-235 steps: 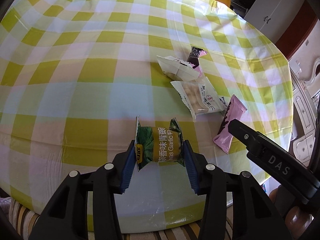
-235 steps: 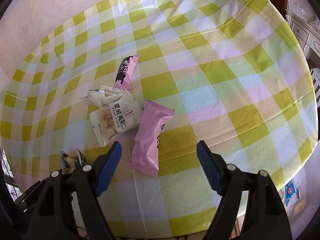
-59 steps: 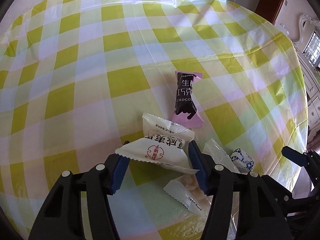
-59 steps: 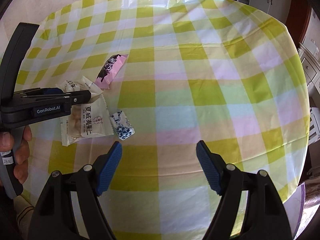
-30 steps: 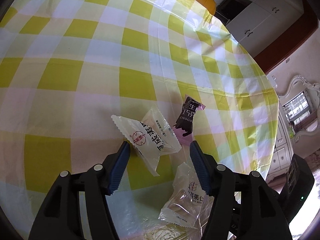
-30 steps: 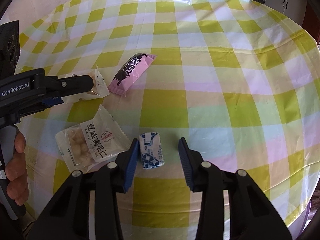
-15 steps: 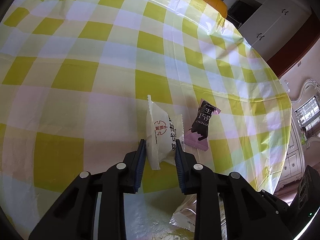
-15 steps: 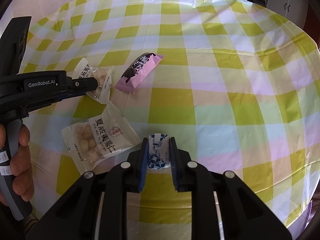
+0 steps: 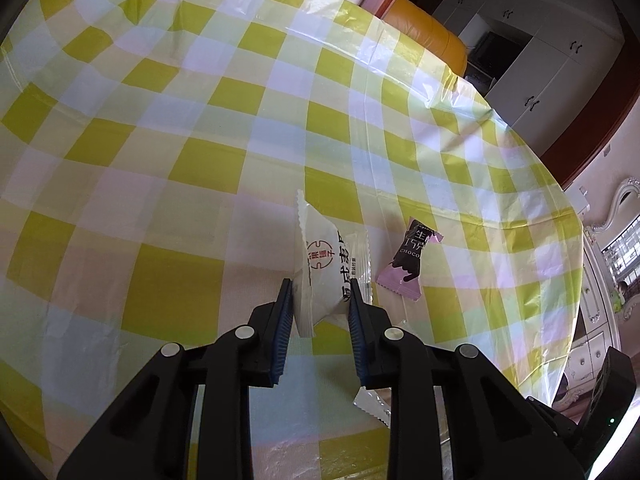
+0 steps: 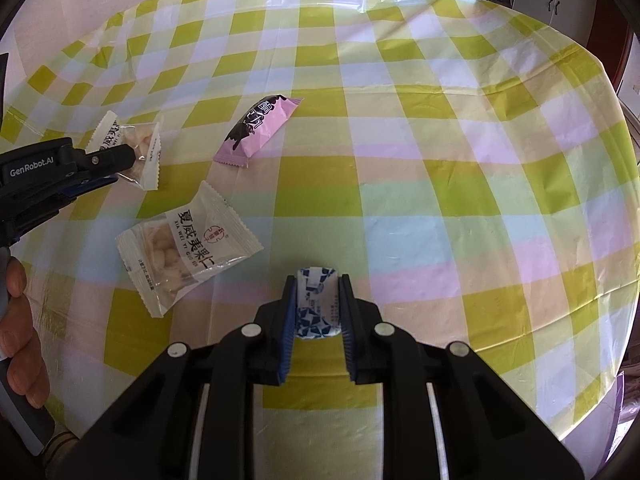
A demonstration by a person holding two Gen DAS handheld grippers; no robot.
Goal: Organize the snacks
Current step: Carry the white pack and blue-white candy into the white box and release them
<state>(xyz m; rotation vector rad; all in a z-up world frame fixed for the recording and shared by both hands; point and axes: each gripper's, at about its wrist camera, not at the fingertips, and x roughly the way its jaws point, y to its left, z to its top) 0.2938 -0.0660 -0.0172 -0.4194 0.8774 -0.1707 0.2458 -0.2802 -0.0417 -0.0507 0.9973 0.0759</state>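
Observation:
My left gripper (image 9: 319, 295) is shut on a white nut packet (image 9: 320, 264) and holds it on edge above the checked tablecloth; the packet also shows in the right wrist view (image 10: 128, 148). My right gripper (image 10: 317, 295) is shut on a small blue-and-white candy (image 10: 317, 306). A pink and black chocolate packet (image 9: 408, 264) lies just right of the left gripper, and shows in the right wrist view (image 10: 258, 130). A second white nut packet (image 10: 186, 248) lies flat on the cloth left of my right gripper; only its corner (image 9: 370, 404) shows in the left wrist view.
The round table wears a yellow, white and pink checked plastic cloth (image 10: 440, 160). An orange chair (image 9: 428, 36) stands behind the far edge. White cabinets (image 9: 532, 60) and a dresser (image 9: 592, 320) stand beyond the table to the right.
My left gripper closed on the white nut packet, turned it on edge and lifted it. My right gripper closed on the blue-and-white candy.

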